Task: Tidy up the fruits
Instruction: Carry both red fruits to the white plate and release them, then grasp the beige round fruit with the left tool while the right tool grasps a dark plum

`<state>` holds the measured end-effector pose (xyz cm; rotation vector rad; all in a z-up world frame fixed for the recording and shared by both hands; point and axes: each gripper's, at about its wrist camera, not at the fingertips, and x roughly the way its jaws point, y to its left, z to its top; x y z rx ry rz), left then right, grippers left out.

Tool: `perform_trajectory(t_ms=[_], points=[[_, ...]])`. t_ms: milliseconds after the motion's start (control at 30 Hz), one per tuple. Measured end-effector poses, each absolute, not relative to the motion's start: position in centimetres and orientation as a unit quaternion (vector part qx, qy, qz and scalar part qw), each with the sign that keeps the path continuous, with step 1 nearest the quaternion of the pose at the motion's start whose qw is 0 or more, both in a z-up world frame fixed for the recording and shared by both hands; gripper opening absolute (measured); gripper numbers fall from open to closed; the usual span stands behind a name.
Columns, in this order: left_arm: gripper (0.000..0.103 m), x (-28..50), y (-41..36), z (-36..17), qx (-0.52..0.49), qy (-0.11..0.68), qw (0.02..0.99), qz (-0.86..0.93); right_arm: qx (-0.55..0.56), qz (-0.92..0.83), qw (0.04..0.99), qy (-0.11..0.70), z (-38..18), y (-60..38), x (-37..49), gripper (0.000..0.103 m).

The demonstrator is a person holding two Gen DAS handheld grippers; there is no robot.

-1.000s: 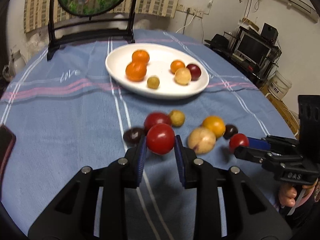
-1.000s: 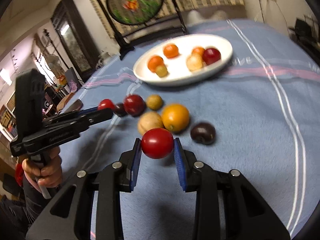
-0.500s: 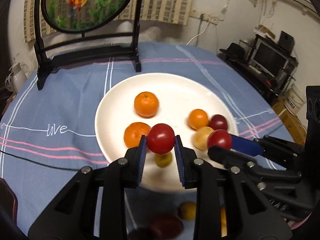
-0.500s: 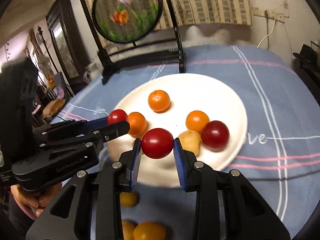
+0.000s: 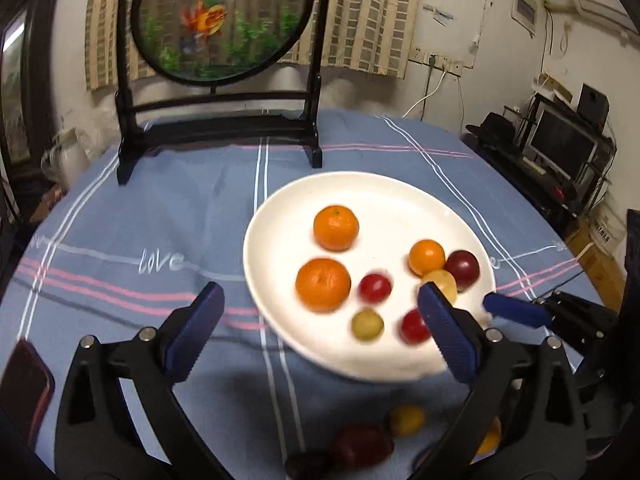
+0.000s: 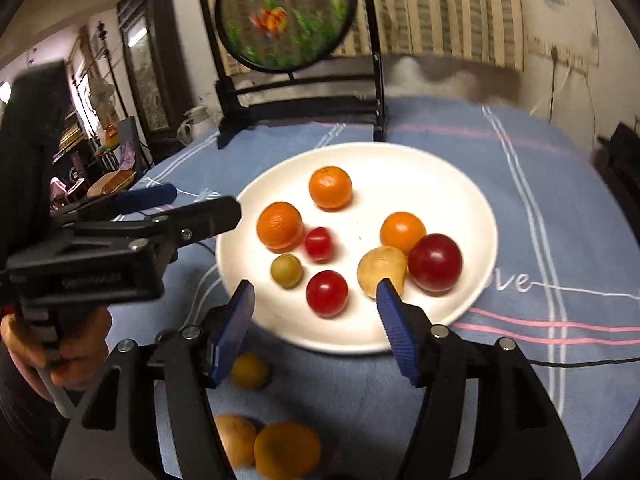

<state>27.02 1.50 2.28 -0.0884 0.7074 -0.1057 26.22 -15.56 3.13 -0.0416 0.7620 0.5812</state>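
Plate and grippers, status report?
Left gripper open, right gripper open, both empty. Two red tomatoes on white plate. Fruit remains on cloth. Nothing blocking.

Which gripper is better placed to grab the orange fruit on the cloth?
Likely the right gripper: open, with the orange fruit between its fingers' line; for the left gripper it sits off to the side.

We see a table under a blue striped cloth (image 5: 160,208). Directly on it: white plate (image 6: 448,184) ahead of our tools, black-framed round screen (image 5: 224,128) beyond that, loose fruit nearer us — yellow (image 6: 249,370), tan (image 6: 236,438), orange (image 6: 287,450). Dark red phone-like object (image 5: 24,388) sits far left.
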Motion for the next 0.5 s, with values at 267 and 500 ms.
perform_trajectory(t_ms=[267,500], points=[[0.1,22.2,3.0,1.7,-0.048,0.347,0.936,-0.04,-0.023,0.284,0.889,0.359,2.3,-19.3,22.1,0.065],[0.1,19.2,2.2,0.5,-0.013,0.343,0.938,-0.042,-0.027,0.255,0.882,0.396,0.7,-20.4,19.4,0.065]])
